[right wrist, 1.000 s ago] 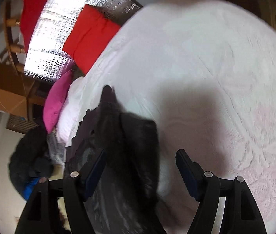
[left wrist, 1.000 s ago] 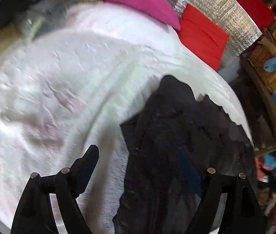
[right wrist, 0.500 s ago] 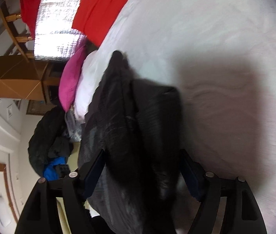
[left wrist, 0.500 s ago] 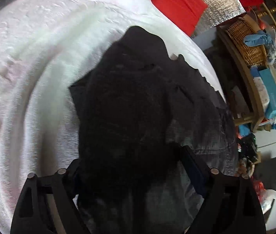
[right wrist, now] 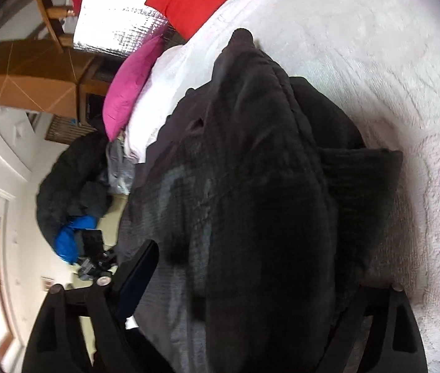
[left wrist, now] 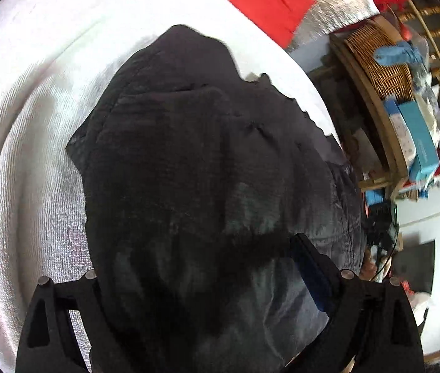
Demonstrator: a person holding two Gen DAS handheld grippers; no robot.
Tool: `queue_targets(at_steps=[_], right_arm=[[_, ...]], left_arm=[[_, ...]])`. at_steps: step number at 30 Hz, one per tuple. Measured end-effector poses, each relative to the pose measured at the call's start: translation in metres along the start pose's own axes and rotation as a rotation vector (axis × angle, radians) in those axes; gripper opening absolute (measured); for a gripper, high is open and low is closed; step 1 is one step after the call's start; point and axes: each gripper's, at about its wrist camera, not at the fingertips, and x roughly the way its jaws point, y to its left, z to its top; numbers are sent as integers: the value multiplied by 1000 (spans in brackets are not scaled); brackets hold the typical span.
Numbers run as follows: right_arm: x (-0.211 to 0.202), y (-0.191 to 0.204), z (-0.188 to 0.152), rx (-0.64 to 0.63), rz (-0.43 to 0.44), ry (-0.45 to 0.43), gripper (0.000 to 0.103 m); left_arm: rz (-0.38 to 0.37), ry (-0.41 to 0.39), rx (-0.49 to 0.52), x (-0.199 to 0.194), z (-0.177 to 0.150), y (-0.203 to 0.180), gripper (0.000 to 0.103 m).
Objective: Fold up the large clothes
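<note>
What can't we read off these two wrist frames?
- Left wrist view: the left gripper's left finger is buried under the black garment; contact unclear.
- Right wrist view: the right gripper's right finger is hidden the same way.
- Garment's near hem is cut off by the bottom edge in both.

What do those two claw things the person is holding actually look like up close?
Both are matte black plastic. The left gripper and right gripper each have two broad fingers with triangular cut-outs, small silver round pins near the top, and a dark blue pad on an inner face. No cables or sleeves show.
</note>
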Motion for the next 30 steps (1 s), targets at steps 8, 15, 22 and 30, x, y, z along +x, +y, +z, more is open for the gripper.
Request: queue_targets(at_steps=[8,15,22,30], right_arm=[[-8,8,-9,-4,-107,-67,57],[-19,23,-15,-17,-136,-104,48],[-35,26,-20,-7,-102,-145,41],[-52,35,-44,-10,-62,-182,40]], left_arm=[[55,-53,-80,-11,1,7,58],[79,-103,-72,-27,-4,-4,40],[52,-128,-65,-46,-17,-8,34],[52,-126,-81,-60,-34,-7,33]])
